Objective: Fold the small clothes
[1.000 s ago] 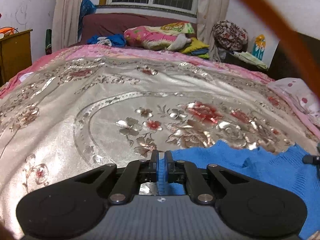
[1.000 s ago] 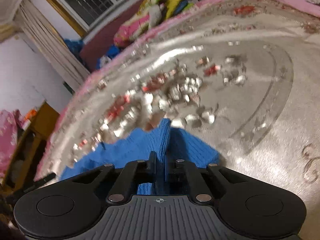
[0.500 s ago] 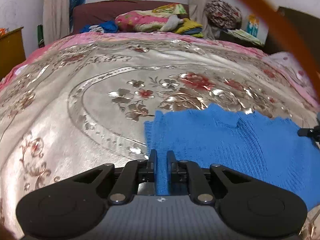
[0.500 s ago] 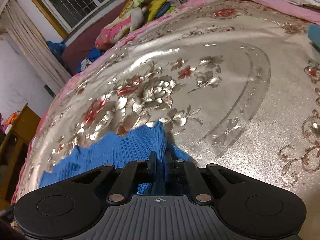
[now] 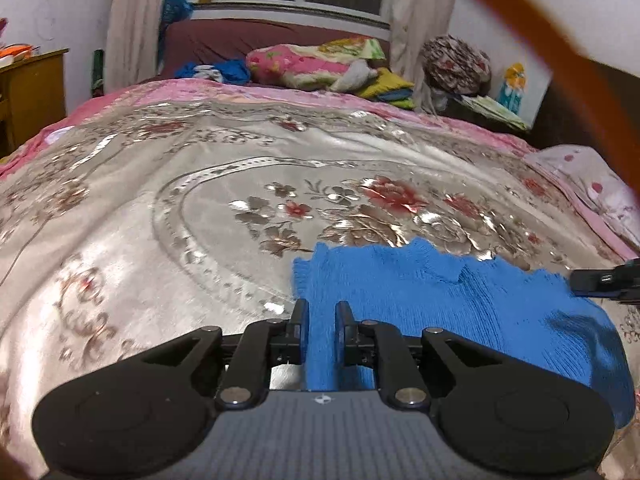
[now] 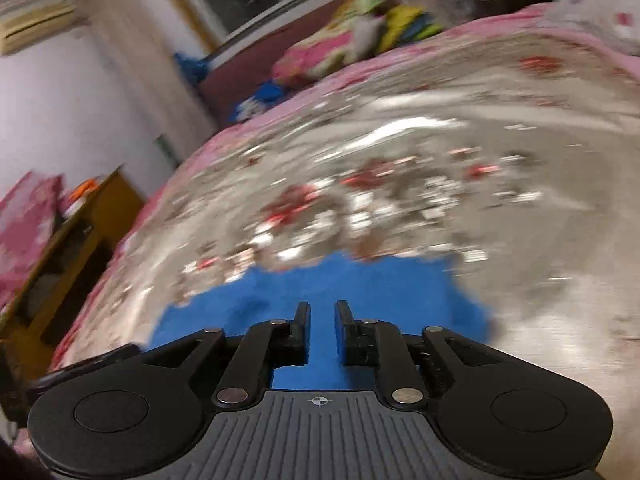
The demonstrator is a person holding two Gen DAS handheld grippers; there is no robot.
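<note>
A blue knit garment (image 5: pixel 460 308) lies spread on the flowered bedspread (image 5: pixel 200 208). My left gripper (image 5: pixel 322 316) is at its left edge, and a strip of the blue knit fills the narrow gap between its fingers. In the right wrist view the garment (image 6: pixel 360 284) lies flat under my right gripper (image 6: pixel 322 316). That gripper's jaws are opening and stand apart, with the cloth below them and nothing pinched. The picture there is blurred. A black tip of the right gripper (image 5: pixel 596 280) shows over the garment's right side in the left wrist view.
Pillows and folded bedding (image 5: pixel 312 64) are piled at the head of the bed under the window. A wooden cabinet (image 5: pixel 32 92) stands to the left of the bed. A pink spotted cloth (image 5: pixel 592 176) lies at the bed's right edge. An orange strap (image 5: pixel 560 64) crosses the upper right.
The garment has been drawn out flat across the bedspread. My right gripper has let go of its edge, parted its jaws and lifted. My left gripper's jaws have parted slightly around the knit.
</note>
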